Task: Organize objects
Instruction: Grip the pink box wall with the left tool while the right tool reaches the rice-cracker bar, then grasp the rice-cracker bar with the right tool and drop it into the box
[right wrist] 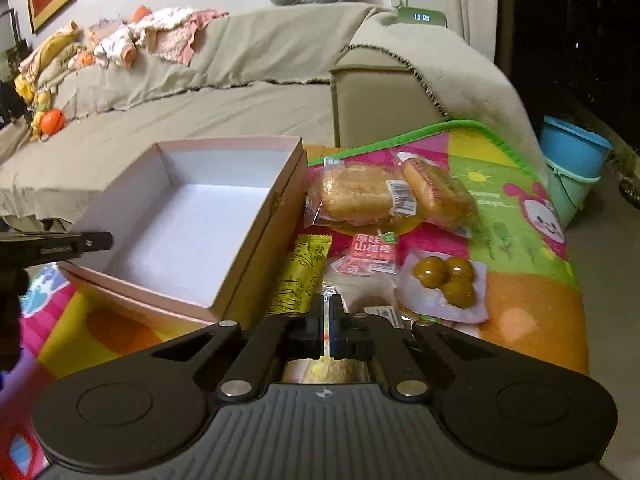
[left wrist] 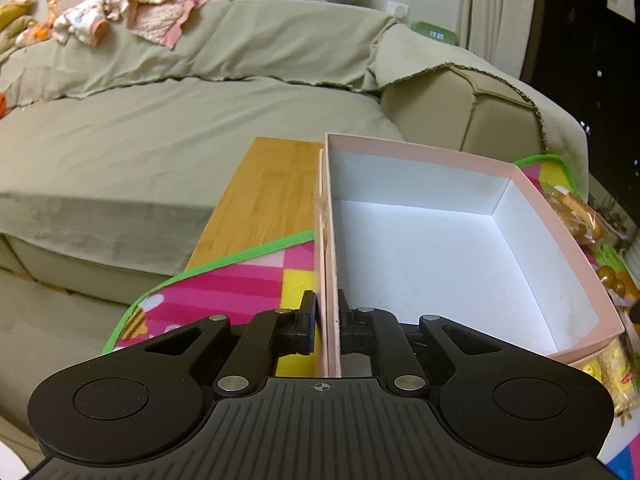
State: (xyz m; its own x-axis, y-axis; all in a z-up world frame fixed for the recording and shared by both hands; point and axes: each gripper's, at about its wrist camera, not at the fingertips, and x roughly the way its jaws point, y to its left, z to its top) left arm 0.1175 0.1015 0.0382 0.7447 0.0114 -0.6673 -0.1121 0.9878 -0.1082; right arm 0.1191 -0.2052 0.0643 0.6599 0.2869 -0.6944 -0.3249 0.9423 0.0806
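Left wrist view. Nearest the lens: left gripper [left wrist: 327, 322], jaws drawn nearly together and clamped on the near-left wall of the pink box [left wrist: 568, 248], one finger outside the wall, the other inside against the white lining. Box open, nothing visible inside, sitting on the colourful play mat [left wrist: 224, 280] with a wooden board [left wrist: 268, 192] just beyond its left wall. Wrapped snacks only partly visible past the box's right wall. Beyond the box, a beige sofa [left wrist: 160, 128] with a heap of clothes [left wrist: 128, 12] on its backrest.

Right wrist view. Nearest the lens: right gripper [right wrist: 329, 328], jaws pressed all but shut; packaging visible just below and between the fingers, yet whether anything is actually pinched cannot be told. Right of the pink box, all on the mat: a yellow packet [right wrist: 300, 276] touching the box's right wall, a red-and-white packet [right wrist: 372, 254] beside that, a clear pack of three brown balls [right wrist: 446, 280] further right, and two wrapped bread packs [right wrist: 360, 196] beyond them near the box's far right corner. Left gripper's black finger seen at the box's near-left edge. Blue bucket [right wrist: 572, 152] well to the right of the box, off the mat.
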